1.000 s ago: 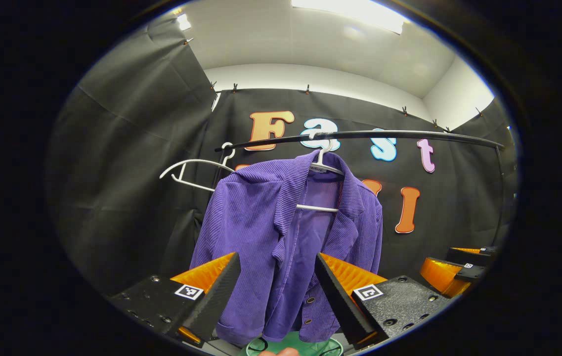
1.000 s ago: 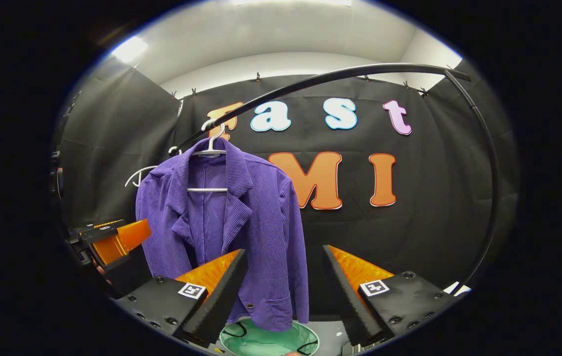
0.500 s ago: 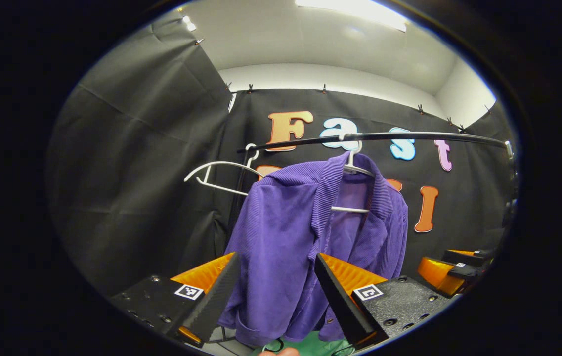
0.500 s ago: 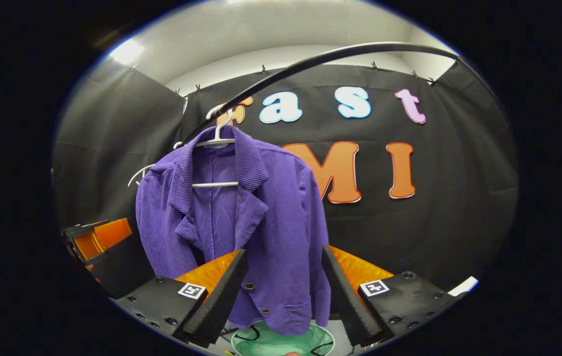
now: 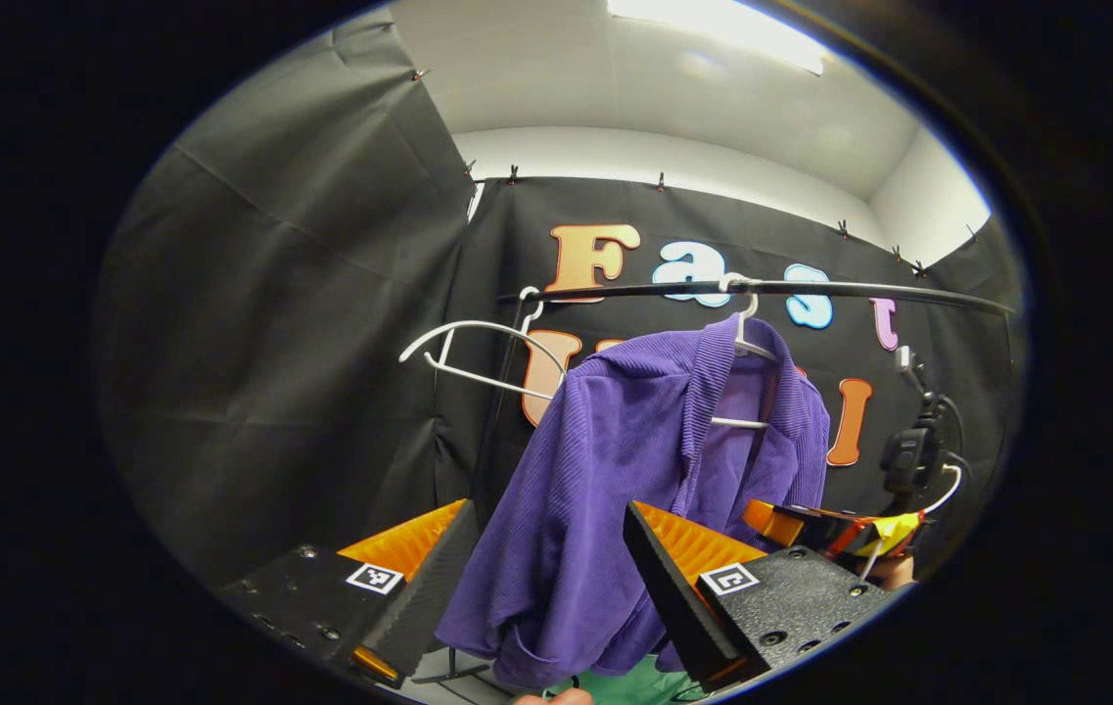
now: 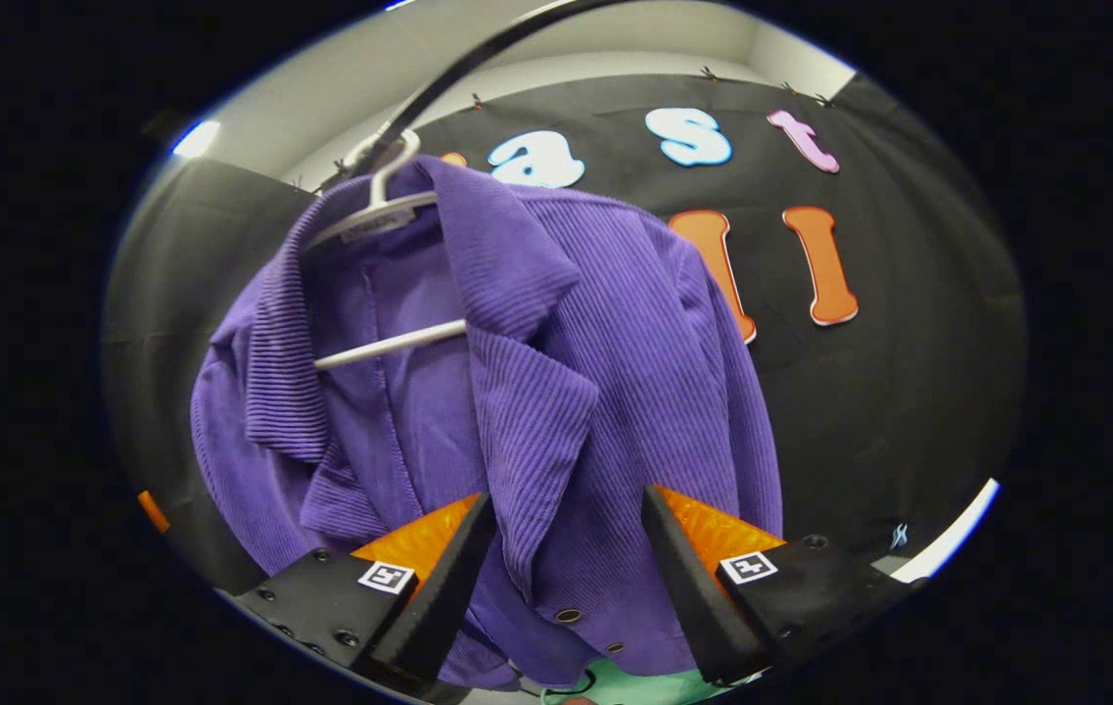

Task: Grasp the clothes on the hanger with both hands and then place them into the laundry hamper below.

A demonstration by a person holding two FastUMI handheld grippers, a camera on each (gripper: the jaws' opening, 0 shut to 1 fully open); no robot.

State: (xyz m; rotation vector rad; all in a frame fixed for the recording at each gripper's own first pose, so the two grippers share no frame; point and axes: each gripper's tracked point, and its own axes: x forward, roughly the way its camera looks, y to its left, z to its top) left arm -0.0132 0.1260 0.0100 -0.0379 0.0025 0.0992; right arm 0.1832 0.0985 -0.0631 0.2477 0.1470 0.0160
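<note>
1. purple jacket [image 5: 615, 470], ribbed like corduroy, with a broad collar and lapels, hangs open-fronted on a white hanger [image 5: 750, 345]; the hanger's hook sits over a black rail [image 5: 811, 289].
2. left of the jacket on the same rail hangs a bare white hanger [image 5: 478, 348], apart from the cloth.
3. in the left gripper view the jacket's near sleeve and side fall down between the left gripper [image 5: 541, 578]'s two fingers, which stand spread wide; whether either finger touches the cloth cannot be told, and neither presses on it.
4. below the jacket's hem a strip of green hamper [image 5: 649, 681] shows, with a fingertip of a hand [image 5: 556, 697] at the bottom edge just left of it.
5. right of the jacket in that view, the right gripper [image 5: 835, 529] sits near the far side of the cloth.
6. in the right gripper view the jacket [image 6: 556, 392] is close: small dark snap buttons run down the lower front edge, and the hanger's crossbar [image 6: 390, 343] crosses the open front.
7. the right gripper [image 6: 566, 578]'s fingers are parted wide, the jacket's lapel and front panel lying between them, ungrasped; the green hamper [image 6: 634, 690] peeks below the hem.
</note>
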